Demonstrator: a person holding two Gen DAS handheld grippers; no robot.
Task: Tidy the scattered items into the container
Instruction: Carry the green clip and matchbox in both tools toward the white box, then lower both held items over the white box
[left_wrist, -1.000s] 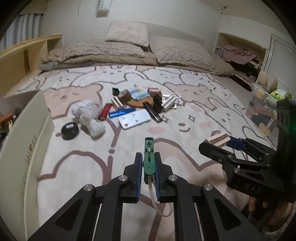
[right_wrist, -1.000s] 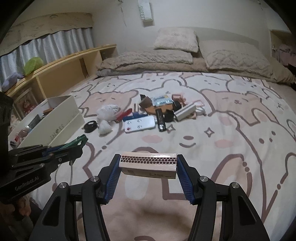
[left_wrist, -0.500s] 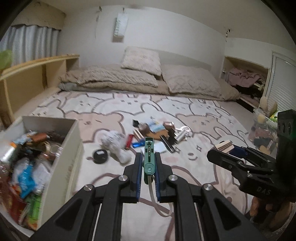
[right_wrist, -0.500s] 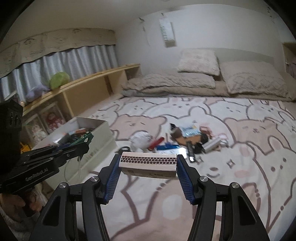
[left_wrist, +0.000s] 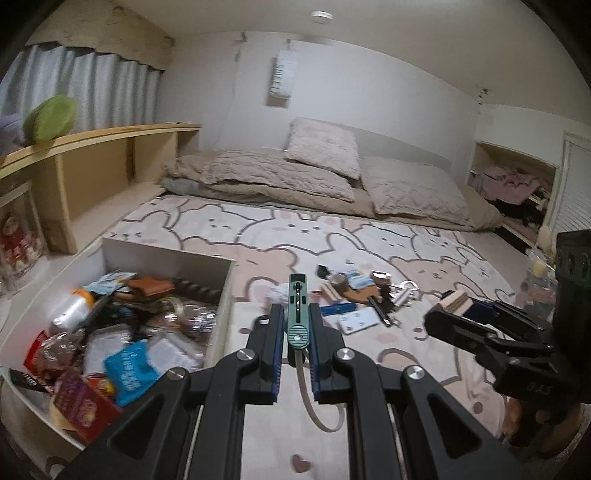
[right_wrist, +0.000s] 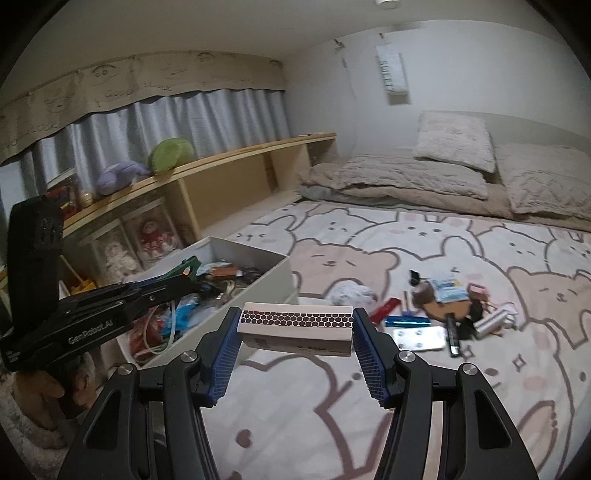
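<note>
Bed (left_wrist: 369, 236) scene: left hand-held gripper (left_wrist: 297, 334) clamps a green tool (left_wrist: 297, 314) beside the container (left_wrist: 221, 295); right hand-held gripper (right_wrist: 295, 332) pinches a matchbox (right_wrist: 295, 328) near it.

Left claw (left_wrist: 297, 325) clamped narrow on its load, right claw (right_wrist: 295, 332) clamped wide, both held level.

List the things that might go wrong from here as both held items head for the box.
1. The white box is already heaped with clutter, so the matchbox or the green tool could slide off the pile.
2. The tool's loose cord dangles below the left gripper and may snag the box wall.
3. The right gripper pinches the matchbox only by its ends; it could twist loose.
</note>
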